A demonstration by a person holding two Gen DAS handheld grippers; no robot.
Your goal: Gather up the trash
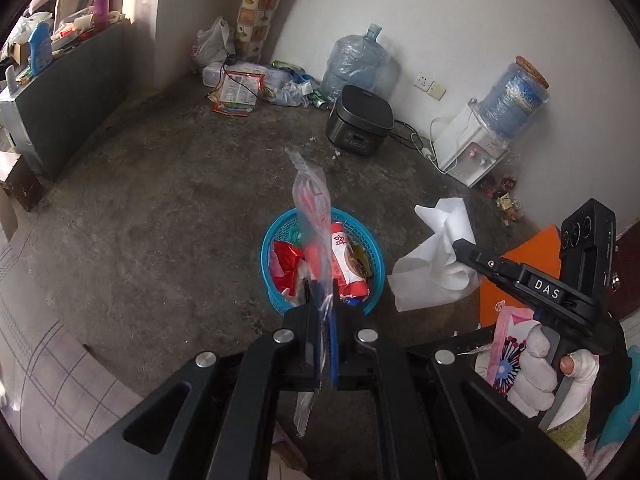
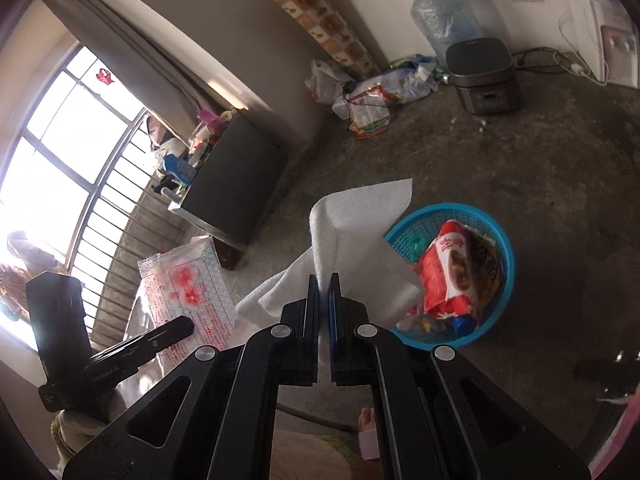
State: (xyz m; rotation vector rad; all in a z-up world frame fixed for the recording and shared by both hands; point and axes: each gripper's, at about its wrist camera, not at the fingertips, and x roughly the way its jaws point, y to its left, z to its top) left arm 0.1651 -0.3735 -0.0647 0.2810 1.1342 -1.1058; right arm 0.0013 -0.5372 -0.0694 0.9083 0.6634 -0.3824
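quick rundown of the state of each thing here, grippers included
left gripper: shut on clear wrapper
clear wrapper: pinched, sticking up above the basket
right gripper: shut on white tissue
white tissue: crumpled, held off the floor beside the basket
blue basket: upright on the floor, partly filled with snack bags
rice cooker: lid closed

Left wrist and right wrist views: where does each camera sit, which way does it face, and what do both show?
Left wrist: on the left gripper, facing down and forward at the blue basket; pinches a clear wrapper; the right gripper and gloved hand show.
Right wrist: on the right gripper, facing the basket; pinches a white paper towel; the left gripper shows lower left.
Shared: basket, rice cooker, water jug, wrapper, towel.
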